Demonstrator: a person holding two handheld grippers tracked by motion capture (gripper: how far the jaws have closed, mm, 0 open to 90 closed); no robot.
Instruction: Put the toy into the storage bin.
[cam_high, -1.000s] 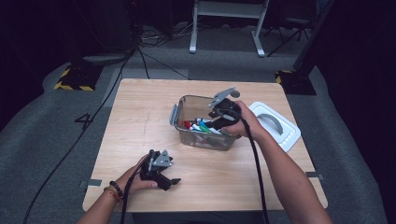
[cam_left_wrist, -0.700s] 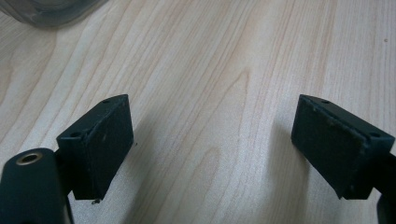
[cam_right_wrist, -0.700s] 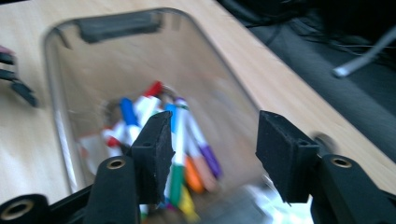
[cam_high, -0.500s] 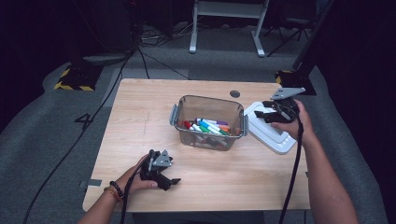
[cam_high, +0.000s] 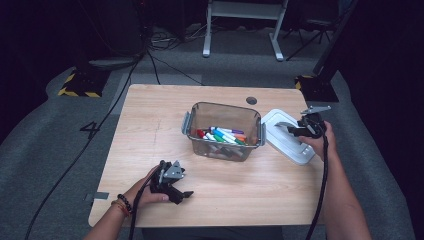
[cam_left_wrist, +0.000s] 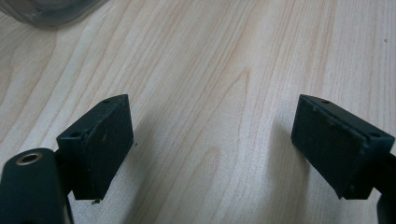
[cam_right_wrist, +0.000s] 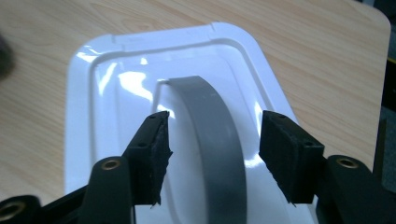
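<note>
White glossy plastic lid (cam_right_wrist: 140, 93) with arched grey handle (cam_right_wrist: 219, 135), flat on wooden table (cam_high: 150, 120) right of clear marker-filled bin (cam_high: 223, 131). Probably light, stiff, slippery; best pinched across the handle. Right gripper (cam_right_wrist: 212, 154) spread astride it, not clamped. Left gripper (cam_left_wrist: 219, 144) released, empty.

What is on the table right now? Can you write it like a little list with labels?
table: light wooden top
bin: clear plastic bin in the middle, open, no lid on it
inside bin: coloured markers
lid: white lid with a grey handle, lying flat on the table right of the bin
right gripper: open, jaws on either side of the handle, not squeezing it
left gripper: open, nothing between its jaws, low over bare wood near the front edge
</note>
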